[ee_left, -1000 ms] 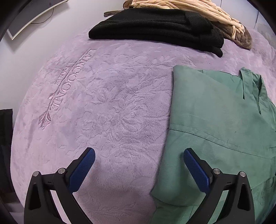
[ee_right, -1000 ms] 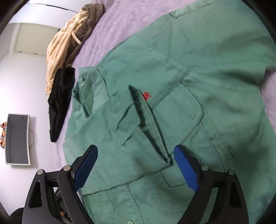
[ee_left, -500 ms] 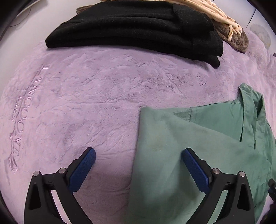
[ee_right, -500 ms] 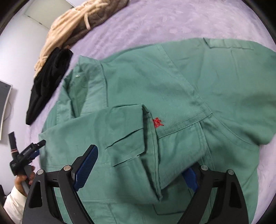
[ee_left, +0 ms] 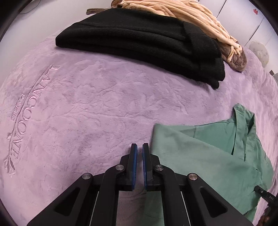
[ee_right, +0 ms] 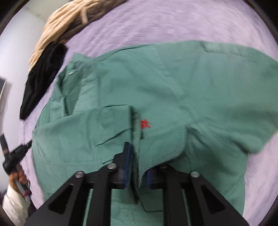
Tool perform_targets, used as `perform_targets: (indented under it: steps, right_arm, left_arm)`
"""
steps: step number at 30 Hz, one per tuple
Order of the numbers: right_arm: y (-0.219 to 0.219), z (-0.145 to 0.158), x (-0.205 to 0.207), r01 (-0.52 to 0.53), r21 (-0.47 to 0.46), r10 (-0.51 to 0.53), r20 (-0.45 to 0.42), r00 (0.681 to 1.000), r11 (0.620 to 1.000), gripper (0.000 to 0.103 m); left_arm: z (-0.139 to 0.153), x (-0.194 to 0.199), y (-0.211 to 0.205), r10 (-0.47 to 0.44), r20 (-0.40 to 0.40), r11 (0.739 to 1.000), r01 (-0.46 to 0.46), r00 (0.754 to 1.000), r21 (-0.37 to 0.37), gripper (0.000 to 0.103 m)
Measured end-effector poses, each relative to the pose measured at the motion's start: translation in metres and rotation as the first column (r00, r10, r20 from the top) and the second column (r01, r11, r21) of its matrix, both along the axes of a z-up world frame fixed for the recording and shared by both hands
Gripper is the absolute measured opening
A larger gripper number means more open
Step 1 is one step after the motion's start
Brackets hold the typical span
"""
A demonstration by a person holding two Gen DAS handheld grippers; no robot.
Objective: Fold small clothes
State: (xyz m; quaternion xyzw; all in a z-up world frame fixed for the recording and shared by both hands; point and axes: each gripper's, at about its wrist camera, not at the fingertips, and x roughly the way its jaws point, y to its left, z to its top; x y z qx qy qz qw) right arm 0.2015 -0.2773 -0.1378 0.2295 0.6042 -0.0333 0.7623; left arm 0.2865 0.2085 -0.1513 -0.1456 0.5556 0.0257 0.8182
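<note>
A green shirt (ee_right: 156,83) lies spread on a purple blanket (ee_left: 86,107); there is no container in either view. The left gripper (ee_left: 139,147) is drawn narrow, its blue pads nearly together, with nothing visibly between them; its tips sit just beside the shirt's edge, over bare blanket. The right gripper (ee_right: 135,156) is closing, with a folded edge of the shirt between its jaws near a small red emblem (ee_right: 145,124). Only the left wrist view shows the lettering pressed into the blanket (ee_left: 26,111) and the black folded garment (ee_left: 139,41) up close, with a cream knit (ee_left: 182,13) behind it. Only the right wrist view shows a hand (ee_right: 14,179) on the other gripper's handle, in a white sleeve (ee_right: 12,205).
</note>
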Motion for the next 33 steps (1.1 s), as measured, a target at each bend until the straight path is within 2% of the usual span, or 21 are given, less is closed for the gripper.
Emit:
perform_targets:
  steps: [1, 3, 7, 10, 13, 15, 17, 18, 19, 21, 22, 24, 26, 29, 30, 31, 33]
  right_arm:
    - [-0.007, 0.005, -0.008, 0.044, 0.025, -0.045, 0.018, 0.999, 0.999, 0.063]
    - [-0.009, 0.015, -0.017, 0.044, 0.081, -0.051, 0.086, 0.995, 0.996, 0.064]
    - [0.009, 0.016, 0.008, -0.061, -0.022, 0.064, 0.130, 0.989, 0.998, 0.064]
    - [0.021, -0.011, 0.030, -0.106, -0.091, 0.111, 0.055, 0.992, 0.990, 0.064]
    - [0.028, -0.007, 0.028, -0.134, -0.139, 0.138, 0.017, 0.990, 0.981, 0.064]
    - [0.022, 0.001, 0.016, -0.108, -0.104, 0.109, 0.009, 0.994, 0.989, 0.064]
    - [0.006, 0.006, -0.005, -0.004, -0.099, 0.001, -0.028, 1.000, 0.995, 0.064]
    - [-0.003, 0.014, -0.017, 0.047, -0.095, -0.048, -0.007, 0.999, 0.994, 0.064]
    - [-0.011, 0.025, -0.027, 0.077, -0.093, -0.072, 0.050, 0.996, 0.993, 0.064]
    - [-0.011, 0.040, -0.026, 0.046, -0.103, -0.031, 0.145, 0.989, 0.994, 0.064]
    - [-0.006, 0.042, -0.015, -0.007, -0.104, 0.025, 0.163, 0.986, 0.995, 0.065]
    - [0.004, 0.029, 0.011, -0.074, -0.062, 0.082, 0.145, 0.986, 0.995, 0.065]
    - [0.013, 0.005, 0.032, -0.091, -0.049, 0.096, 0.093, 0.991, 0.995, 0.065]
    - [0.024, -0.020, 0.042, -0.130, -0.052, 0.133, 0.045, 0.990, 0.990, 0.065]
    - [0.030, -0.020, 0.044, -0.161, -0.073, 0.164, 0.039, 0.986, 0.984, 0.049]
    - [0.039, -0.015, 0.047, -0.199, -0.092, 0.204, 0.049, 0.978, 0.976, 0.015]
    - [0.047, 0.000, 0.046, -0.236, -0.142, 0.251, 0.101, 0.963, 0.961, 0.013]
  left_arm:
    - [-0.001, -0.002, 0.002, 0.010, -0.006, 1.000, -0.010, 1.000, 0.002, 0.008]
    - [0.005, -0.008, 0.005, 0.018, 0.007, 1.000, -0.018, 1.000, 0.006, 0.008]
    - [0.015, -0.008, 0.001, -0.003, 0.012, 1.000, 0.003, 1.000, 0.013, 0.008]
    - [0.017, -0.007, -0.011, -0.033, 0.009, 0.999, 0.033, 0.999, 0.027, 0.008]
    - [0.017, -0.007, -0.019, -0.042, -0.002, 0.999, 0.042, 0.999, 0.031, 0.008]
    - [0.021, -0.009, -0.021, -0.044, 0.008, 0.998, 0.044, 0.999, 0.042, 0.008]
    - [0.025, -0.010, -0.021, -0.046, 0.022, 0.998, 0.045, 0.999, 0.045, 0.008]
    - [0.027, -0.010, -0.020, -0.045, 0.025, 0.998, 0.044, 0.999, 0.048, 0.008]
    - [0.028, -0.010, -0.020, -0.042, 0.025, 0.998, 0.041, 0.999, 0.055, 0.008]
    - [0.029, -0.011, -0.020, -0.043, 0.021, 0.997, 0.042, 0.999, 0.071, 0.008]
    - [0.029, -0.012, -0.021, -0.049, 0.020, 0.996, 0.048, 0.999, 0.078, 0.008]
    - [0.027, -0.013, -0.026, -0.074, 0.012, 0.994, 0.072, 0.997, 0.082, 0.008]
    - [0.022, -0.013, -0.033, -0.092, -0.010, 0.992, 0.092, 0.996, 0.092, 0.008]
    - [0.019, -0.015, -0.040, -0.090, -0.028, 0.993, 0.092, 0.996, 0.075, 0.008]
    - [0.020, -0.016, -0.041, -0.089, -0.028, 0.994, 0.091, 0.996, 0.068, 0.008]
    - [0.021, -0.017, -0.043, -0.090, -0.024, 0.993, 0.092, 0.996, 0.068, 0.008]
    - [0.023, -0.019, -0.044, -0.097, -0.013, 0.993, 0.098, 0.995, 0.071, 0.008]
